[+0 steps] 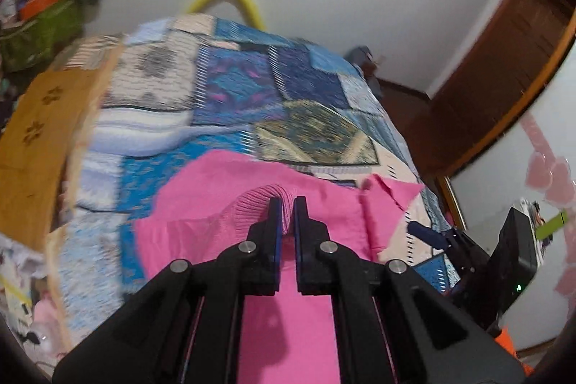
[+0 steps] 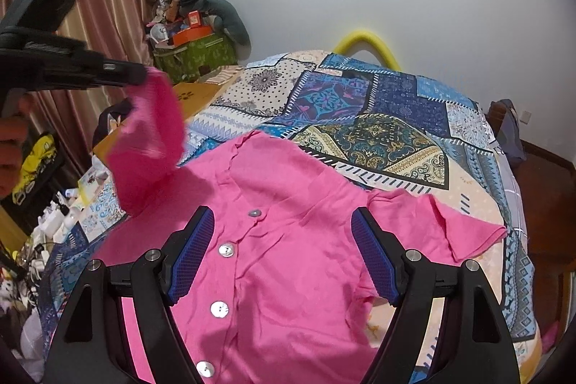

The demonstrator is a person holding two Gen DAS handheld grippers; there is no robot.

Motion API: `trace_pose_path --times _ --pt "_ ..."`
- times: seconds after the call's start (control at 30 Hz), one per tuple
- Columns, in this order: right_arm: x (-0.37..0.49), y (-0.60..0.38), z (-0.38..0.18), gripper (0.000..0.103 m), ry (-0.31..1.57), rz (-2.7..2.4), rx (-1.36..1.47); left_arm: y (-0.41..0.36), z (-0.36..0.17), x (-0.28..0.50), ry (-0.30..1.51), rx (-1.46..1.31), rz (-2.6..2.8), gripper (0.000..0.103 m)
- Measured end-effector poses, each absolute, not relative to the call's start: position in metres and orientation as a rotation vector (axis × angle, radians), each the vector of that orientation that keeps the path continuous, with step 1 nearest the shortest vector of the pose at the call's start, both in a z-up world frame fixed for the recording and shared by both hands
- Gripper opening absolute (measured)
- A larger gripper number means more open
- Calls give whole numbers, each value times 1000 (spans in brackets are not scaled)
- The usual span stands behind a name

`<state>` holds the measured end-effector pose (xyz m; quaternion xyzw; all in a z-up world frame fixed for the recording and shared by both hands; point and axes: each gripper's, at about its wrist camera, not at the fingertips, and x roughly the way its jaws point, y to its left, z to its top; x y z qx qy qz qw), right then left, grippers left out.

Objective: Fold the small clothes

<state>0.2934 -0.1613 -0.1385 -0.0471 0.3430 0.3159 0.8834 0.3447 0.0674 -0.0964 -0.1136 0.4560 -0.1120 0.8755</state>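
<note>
So the pink shirt (image 2: 288,261) lies button-side up on the patchwork bed (image 2: 396,117), w/ the left gripper (image 1: 287,204) pinching its left sleeve (image 2: 151,132) and holding it up off the bed. Right gripper (image 2: 280,233) hovers spread wide over the placket, gripping nothing. Best bet imo: carry that sleeve across the chest in one smooth arc, keep the pinch firm (ribbed cuff bunches easily), lay it flat before letting go.

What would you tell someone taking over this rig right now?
Left gripper: shut on the ribbed cuff of the pink shirt's sleeve, lifted off the bed.
Right gripper: open, empty, above the button placket.
The shirt lies button-side up on the patchwork bedspread; the other sleeve is spread flat.
Done: one sleeve picked up.
Left: fold that sleeve across the body, then the other, then the body. No fold is laid down yet.
</note>
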Motion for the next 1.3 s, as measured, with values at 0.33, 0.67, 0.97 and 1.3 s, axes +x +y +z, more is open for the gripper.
trace_pose_path --times 0.33,0.67,0.97,1.3 --pt "308 -179 -155 76 771 642 -81 30 -143 378 1034 -47 -210 28" --pt "326 -221 -178 76 837 530 -67 161 -212 353 1130 -16 193 50" --pt "331 -251 -200 76 924 448 -34 196 -254 347 1183 -298 130 37" --pt "338 -285 -182 76 897 397 -6 174 -236 355 1128 -33 197 4"
